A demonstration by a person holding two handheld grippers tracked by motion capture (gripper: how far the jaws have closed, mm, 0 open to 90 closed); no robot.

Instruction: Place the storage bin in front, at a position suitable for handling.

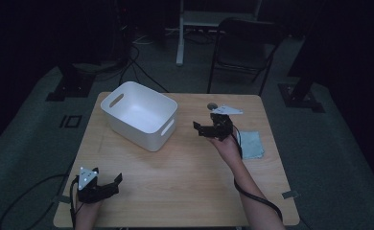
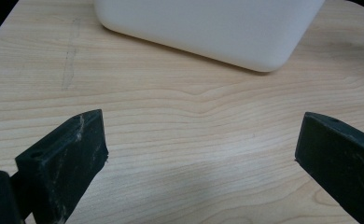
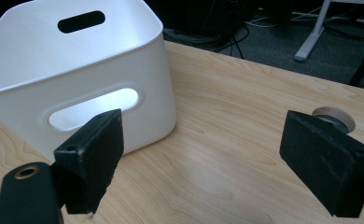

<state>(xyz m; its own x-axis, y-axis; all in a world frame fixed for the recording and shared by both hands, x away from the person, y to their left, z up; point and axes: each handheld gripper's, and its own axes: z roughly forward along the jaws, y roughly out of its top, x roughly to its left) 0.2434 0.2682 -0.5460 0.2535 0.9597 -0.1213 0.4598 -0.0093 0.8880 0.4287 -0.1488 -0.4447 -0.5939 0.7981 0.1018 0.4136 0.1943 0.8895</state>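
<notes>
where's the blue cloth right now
In the high view the blue cloth lies flat near the table's right edge, just right of the right claw.

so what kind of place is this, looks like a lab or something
Probably a lab or recording studio rather than a home: a bare wooden table stands on grey carpet in a darkened room, black stands and trailing cables surround it, and a folding chair sits behind. On the table are a white bin and a cloth.

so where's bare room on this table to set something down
Widest bare wood lies between the left gripper, the white bin and the person's right forearm. It is tighter at the right edge, around the right gripper and blue cloth.
</notes>
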